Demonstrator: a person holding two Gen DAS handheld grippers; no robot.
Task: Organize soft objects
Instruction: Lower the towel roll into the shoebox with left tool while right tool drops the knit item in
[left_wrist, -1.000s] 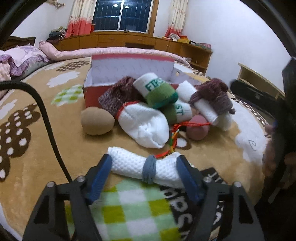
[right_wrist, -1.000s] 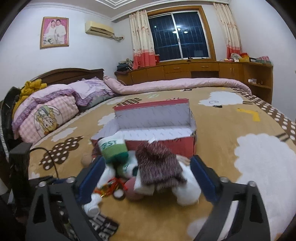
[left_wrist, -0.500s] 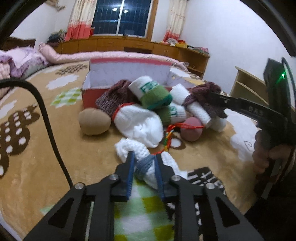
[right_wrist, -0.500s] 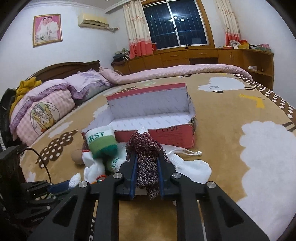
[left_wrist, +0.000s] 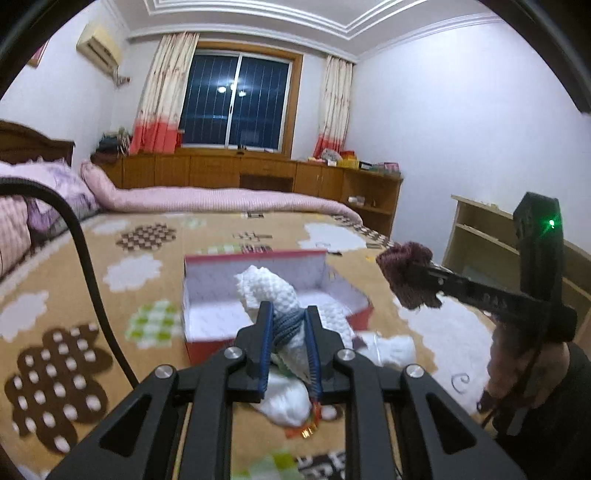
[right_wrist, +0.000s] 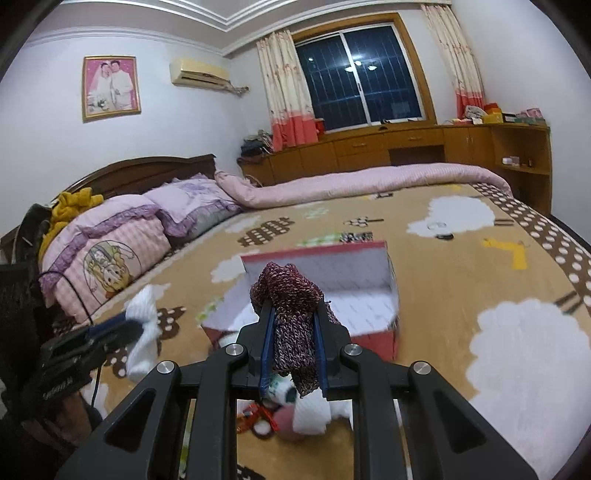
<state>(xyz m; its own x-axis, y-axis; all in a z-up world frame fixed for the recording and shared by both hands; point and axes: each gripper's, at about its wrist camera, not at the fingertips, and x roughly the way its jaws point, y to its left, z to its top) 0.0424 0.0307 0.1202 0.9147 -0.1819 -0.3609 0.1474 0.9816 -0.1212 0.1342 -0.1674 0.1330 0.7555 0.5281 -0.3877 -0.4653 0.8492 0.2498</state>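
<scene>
The soft objects are split between the two tools and a heap on the bed. The left hand-held gripper (left_wrist: 287, 341) is pinched on a white knitted roll (left_wrist: 271, 291) at its grey-blue band, holding it raised in front of the red box (left_wrist: 207, 347). The right hand-held gripper (right_wrist: 293, 345) is clamped on a maroon knitted sock (right_wrist: 291, 321), which bulges above the fingers and hangs below them; in the left wrist view the same sock (left_wrist: 408, 273) shows aloft to the right of the box, clear of its rim.

The box sits on the tan patterned bedspread (right_wrist: 450, 295) with its open top facing up and a white patterned lining. The part of its floor that shows (left_wrist: 214, 317) is bare; the rest is hidden behind the held items, so I cannot tell whether anything lies there.

In front of the box, low under the fingers, lie white socks (left_wrist: 391, 349), a pinkish ball (right_wrist: 286, 424) and a red-and-orange cord (right_wrist: 255, 415), partly hidden and blurred.

The bedspread spreads wide to the right of the box, with a white cloud patch (right_wrist: 532, 369). Its right edge, with a dotted brown border (right_wrist: 565, 251), is well apart from the box. Pillows (right_wrist: 110, 243) lie to the left, a rolled pink quilt (right_wrist: 369, 181) along the far side. A black cable (left_wrist: 88, 280) arcs over the bed on the left.
</scene>
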